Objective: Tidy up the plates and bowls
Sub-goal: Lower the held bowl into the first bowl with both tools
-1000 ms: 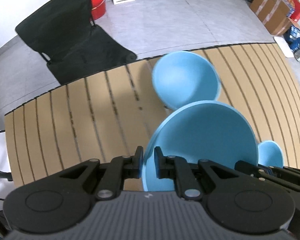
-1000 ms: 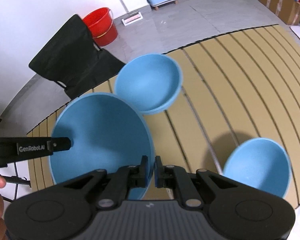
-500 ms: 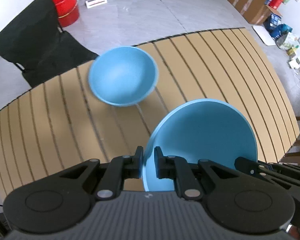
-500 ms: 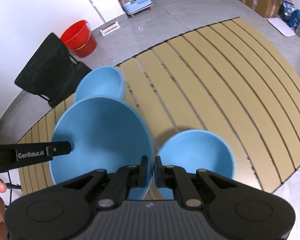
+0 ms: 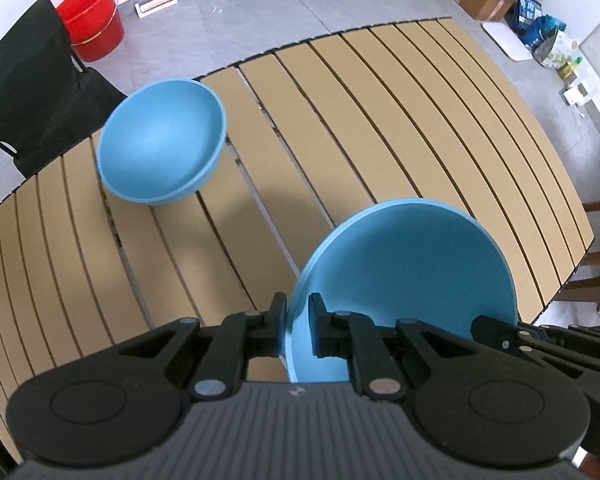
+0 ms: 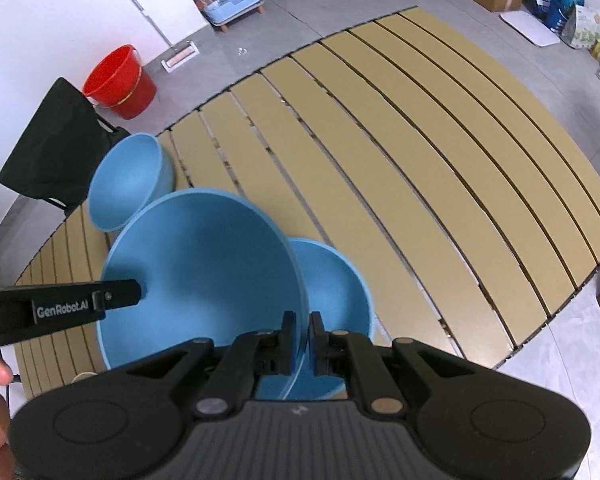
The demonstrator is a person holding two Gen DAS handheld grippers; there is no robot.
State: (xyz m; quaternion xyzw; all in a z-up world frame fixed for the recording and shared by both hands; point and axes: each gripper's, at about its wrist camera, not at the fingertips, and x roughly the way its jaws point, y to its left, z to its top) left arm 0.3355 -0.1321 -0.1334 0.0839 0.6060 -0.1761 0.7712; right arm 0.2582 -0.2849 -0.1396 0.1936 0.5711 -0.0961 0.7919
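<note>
1. You carry one blue plate (image 6: pixel 200 264) pinched at opposite rims: left gripper (image 5: pixel 298 330) and right gripper (image 6: pixel 305 340) both clamp it, above the slatted table (image 6: pixel 440 152).
2. If one hand leads, the rim can twist free and the plate can fall.
3. Lower it unevenly and it can knock the near bowl (image 6: pixel 336 280) beneath.
4. The far-left bowl (image 5: pixel 162 146) sits near the table edge; a nudge could tip it off.

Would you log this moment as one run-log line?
left gripper: shut on plate | right gripper: shut on plate | below: bowl
</note>
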